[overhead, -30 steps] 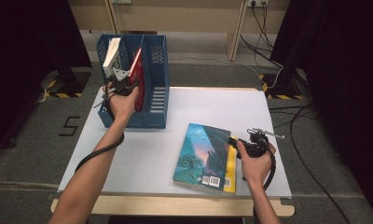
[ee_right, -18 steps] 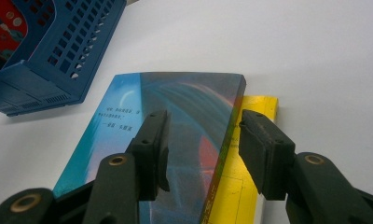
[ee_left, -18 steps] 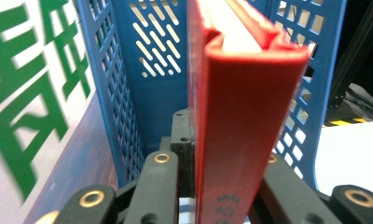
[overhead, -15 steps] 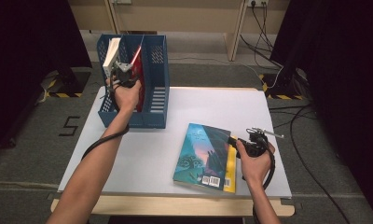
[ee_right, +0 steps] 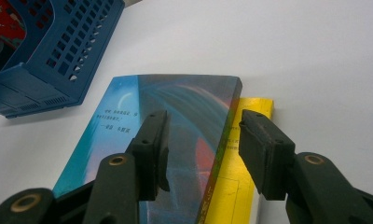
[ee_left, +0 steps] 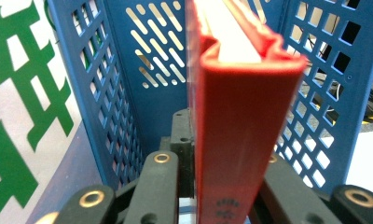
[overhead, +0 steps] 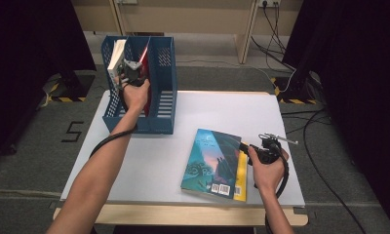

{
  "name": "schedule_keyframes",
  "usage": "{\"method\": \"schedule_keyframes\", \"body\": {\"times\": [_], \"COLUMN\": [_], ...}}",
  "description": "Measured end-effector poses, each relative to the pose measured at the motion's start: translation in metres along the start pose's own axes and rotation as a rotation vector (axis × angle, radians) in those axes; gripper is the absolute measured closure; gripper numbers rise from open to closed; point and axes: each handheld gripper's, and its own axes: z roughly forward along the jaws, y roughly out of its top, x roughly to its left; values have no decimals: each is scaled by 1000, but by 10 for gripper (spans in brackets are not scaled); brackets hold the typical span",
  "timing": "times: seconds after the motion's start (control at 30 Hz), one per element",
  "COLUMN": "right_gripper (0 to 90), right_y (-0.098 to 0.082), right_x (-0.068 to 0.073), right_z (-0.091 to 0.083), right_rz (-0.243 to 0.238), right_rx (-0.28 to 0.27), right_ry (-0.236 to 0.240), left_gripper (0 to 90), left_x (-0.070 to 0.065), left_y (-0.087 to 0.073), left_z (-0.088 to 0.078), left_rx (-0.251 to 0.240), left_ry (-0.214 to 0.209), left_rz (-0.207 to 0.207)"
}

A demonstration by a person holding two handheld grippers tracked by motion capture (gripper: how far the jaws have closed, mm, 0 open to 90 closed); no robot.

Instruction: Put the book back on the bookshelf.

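Right gripper (overhead: 247, 147) at the near right of the white table (overhead: 290, 117): jaws spread, poised over the teal-covered book (overhead: 213, 163) that lies flat on a yellow book (overhead: 241, 181); pads not pressing it. Farther back on the left, left gripper (overhead: 133, 68) clamps the spine of the red book (ee_left: 240, 107), which stands upright inside the blue file rack (overhead: 165, 87), beside a white book (overhead: 116, 56) leaning in the same rack.

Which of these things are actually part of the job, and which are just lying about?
In the job:
- hardback red book, clamped in left tongs
- perforated blue plastic file box
- teal paperback on thin yellow book, by open right tongs

Lying about:
- floor cables
- wall socket
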Motion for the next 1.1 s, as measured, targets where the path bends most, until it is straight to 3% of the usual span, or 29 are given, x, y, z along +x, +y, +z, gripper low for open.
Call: {"method": "schedule_keyframes", "body": {"times": [0.2, 0.43, 0.53, 0.6, 0.97, 1.1], "right_gripper": [528, 523, 523, 522, 520, 519], "right_y": [1, -1, -1, -1, 0, 1], "right_x": [-1, -2, -2, -2, 2, 5], "right_z": [-1, 2, 1, 1, 2, 2], "right_rz": [-1, 8, 3, 3, 2, -6], "right_rx": [-3, 6, 1, 3, 2, 4], "right_ry": [-3, -1, -3, -4, -3, -2], "left_gripper": [762, 639, 597, 580, 510, 531], "left_x": [1, 0, -2, -2, 3, 7], "left_y": [0, 0, -2, -2, -11, -13], "left_z": [-1, -10, -15, -18, -30, -31], "left_rx": [-12, -27, -36, -38, -38, -40], "left_ry": [-5, -43, -34, -35, -58, -53], "left_rz": [10, 0, 37, 31, 24, 29]}}
